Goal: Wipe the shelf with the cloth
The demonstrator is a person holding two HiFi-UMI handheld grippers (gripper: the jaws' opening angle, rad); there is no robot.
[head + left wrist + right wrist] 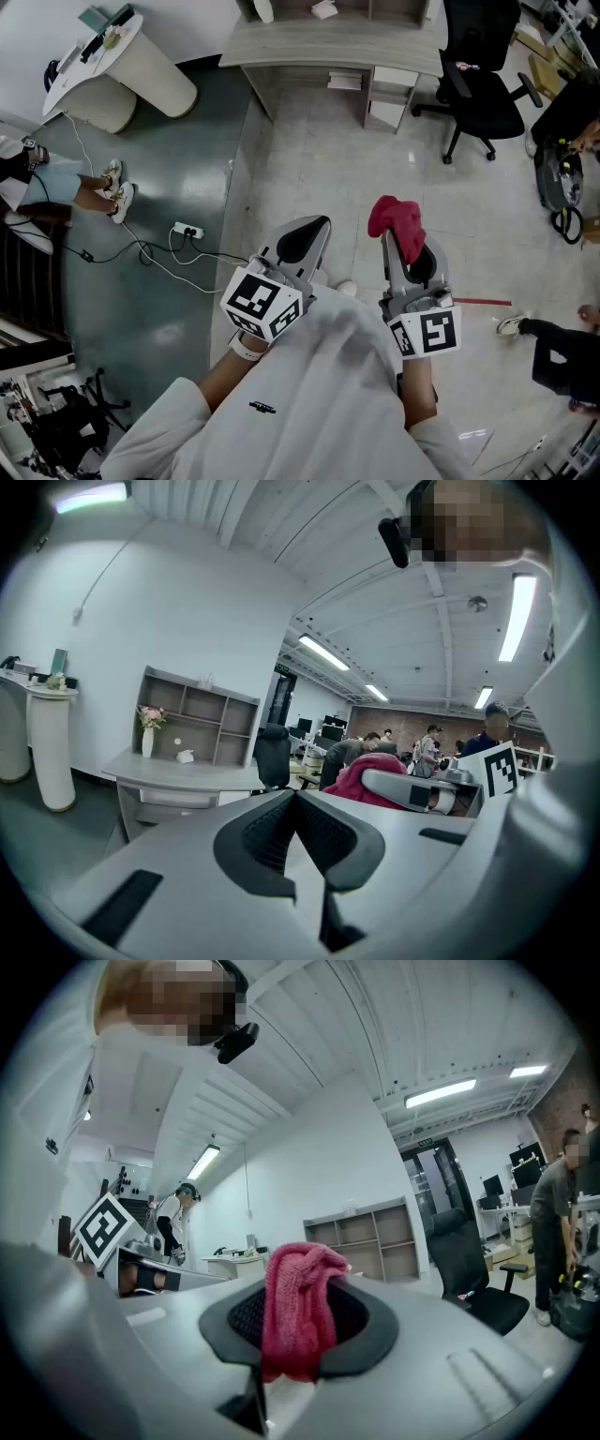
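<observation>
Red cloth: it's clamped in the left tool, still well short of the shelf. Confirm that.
Wrong tool. The red cloth is clamped in the right tool, not the left: the right gripper view shows it pinched between the jaws. The left tool is shut on nothing. The rest holds: the cloth is well short of the shelf.
</observation>
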